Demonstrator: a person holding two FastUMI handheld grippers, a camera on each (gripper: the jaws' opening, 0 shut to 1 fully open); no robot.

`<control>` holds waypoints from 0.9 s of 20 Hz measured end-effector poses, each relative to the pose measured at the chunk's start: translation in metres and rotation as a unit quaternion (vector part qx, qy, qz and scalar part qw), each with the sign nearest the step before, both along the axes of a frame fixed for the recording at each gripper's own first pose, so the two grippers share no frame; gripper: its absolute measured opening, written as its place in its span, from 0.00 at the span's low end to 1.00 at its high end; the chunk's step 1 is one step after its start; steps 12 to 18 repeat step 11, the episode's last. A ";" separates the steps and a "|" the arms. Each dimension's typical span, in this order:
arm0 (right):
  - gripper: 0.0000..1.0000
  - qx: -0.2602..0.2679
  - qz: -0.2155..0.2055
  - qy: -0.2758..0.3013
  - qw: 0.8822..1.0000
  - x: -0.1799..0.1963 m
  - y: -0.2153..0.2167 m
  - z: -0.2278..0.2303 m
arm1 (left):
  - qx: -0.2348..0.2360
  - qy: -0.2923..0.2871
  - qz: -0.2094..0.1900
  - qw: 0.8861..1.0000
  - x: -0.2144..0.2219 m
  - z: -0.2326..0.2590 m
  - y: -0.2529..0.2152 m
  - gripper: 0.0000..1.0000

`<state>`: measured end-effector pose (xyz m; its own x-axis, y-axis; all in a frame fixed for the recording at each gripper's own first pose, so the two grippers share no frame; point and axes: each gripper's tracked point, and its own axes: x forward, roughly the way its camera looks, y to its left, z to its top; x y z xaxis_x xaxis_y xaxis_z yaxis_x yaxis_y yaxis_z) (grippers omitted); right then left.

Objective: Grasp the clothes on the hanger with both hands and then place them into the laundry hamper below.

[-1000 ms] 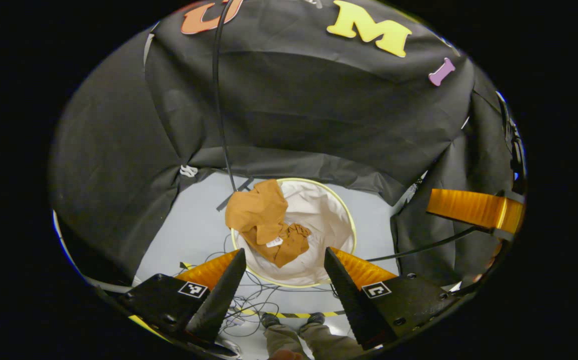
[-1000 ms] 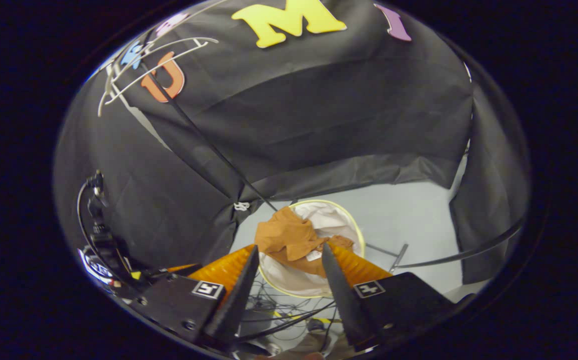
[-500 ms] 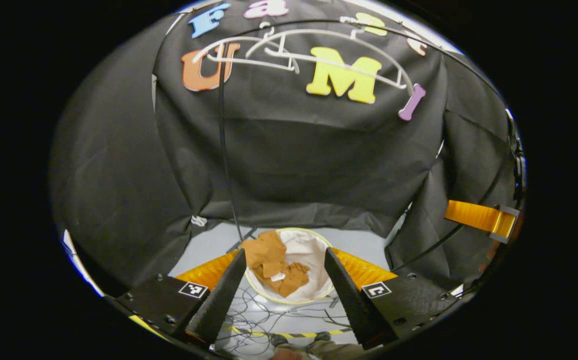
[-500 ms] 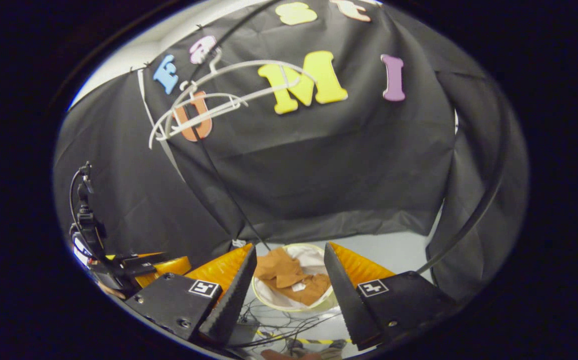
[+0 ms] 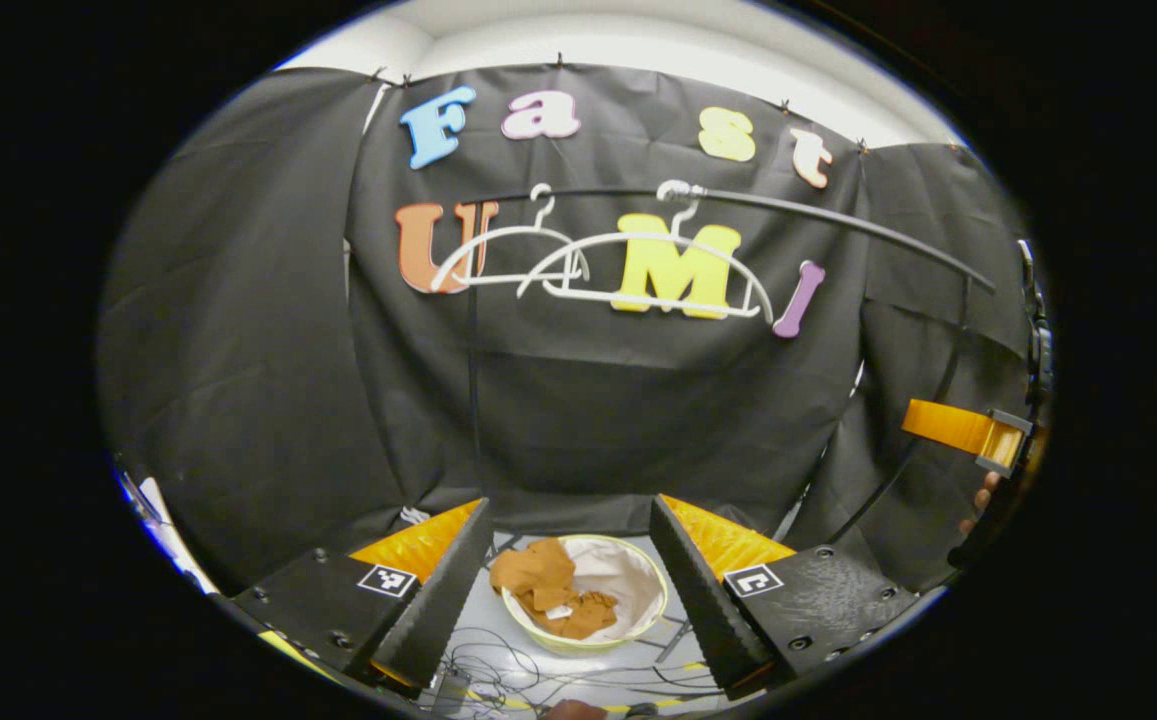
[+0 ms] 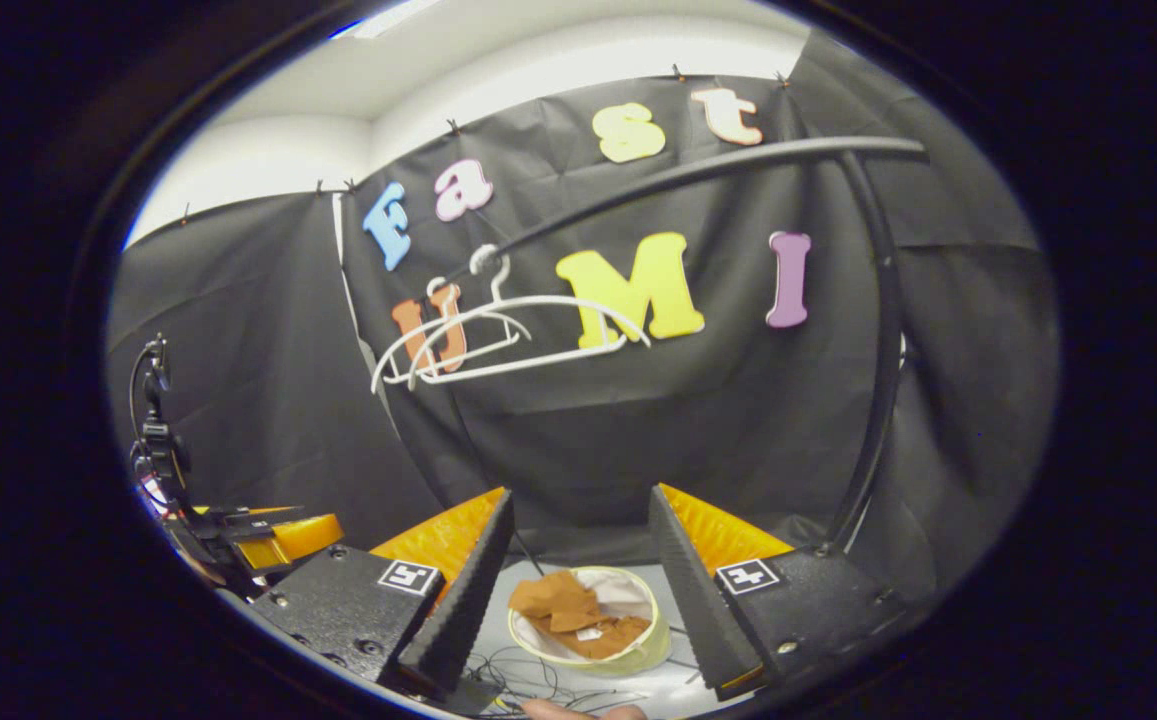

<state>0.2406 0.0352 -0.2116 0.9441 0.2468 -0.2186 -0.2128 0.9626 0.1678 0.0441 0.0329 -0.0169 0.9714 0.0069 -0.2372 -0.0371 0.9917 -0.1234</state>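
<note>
The left claw (image 5: 570, 580) is spread wide with nothing between its fingers, and it looks down from well above the floor. Framed in the gap between those fingers lies the laundry hamper (image 5: 628, 632), a round, pale tub with a yellowish rim. The brown clothes (image 5: 546, 590) lie crumpled inside it, bunched toward its left side, with a small white tag showing on the fabric. Loose cables (image 5: 498, 672) trail over the grey floor (image 5: 483, 620) in front of the hamper.

The right claw (image 6: 578, 585) is likewise spread and empty. In the right gripper view the laundry hamper (image 6: 646, 655) again sits between the fingers, with the brown clothes (image 6: 573, 612) heaped in it and partly draped toward its left rim. At the right edge of the left gripper view the right claw shows from the side, with a bit of the hand (image 5: 978, 500) that holds it; at the left edge of the right gripper view the left claw shows in the same way.

Higher up, a black rail (image 5: 838, 225) curves across the booth. Two bare white hangers (image 5: 598, 265) hang from it side by side, overlapping, well above the hamper. In the right gripper view the white hangers (image 6: 498, 340) hang from the black rail (image 6: 698, 170), which bends down into an upright post on the right.
</note>
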 end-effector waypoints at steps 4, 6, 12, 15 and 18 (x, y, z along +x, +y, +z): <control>0.92 0.002 0.005 -0.049 0.999 0.005 -0.002 0.024 | 0.022 -0.040 0.014 0.999 -0.026 0.031 0.005 0.98; 0.92 0.002 0.005 -0.071 0.997 0.010 -0.001 0.032 | 0.028 -0.062 0.016 0.998 -0.038 0.047 0.004 0.96; 0.88 -0.005 0.012 -0.114 0.993 0.019 0.001 0.043 | 0.030 -0.126 0.039 0.991 -0.070 0.082 0.006 0.90; 0.88 -0.005 0.012 -0.114 0.993 0.019 0.001 0.043 | 0.030 -0.126 0.039 0.991 -0.070 0.082 0.006 0.90; 0.88 -0.005 0.012 -0.114 0.993 0.019 0.001 0.043 | 0.030 -0.126 0.039 0.991 -0.070 0.082 0.006 0.90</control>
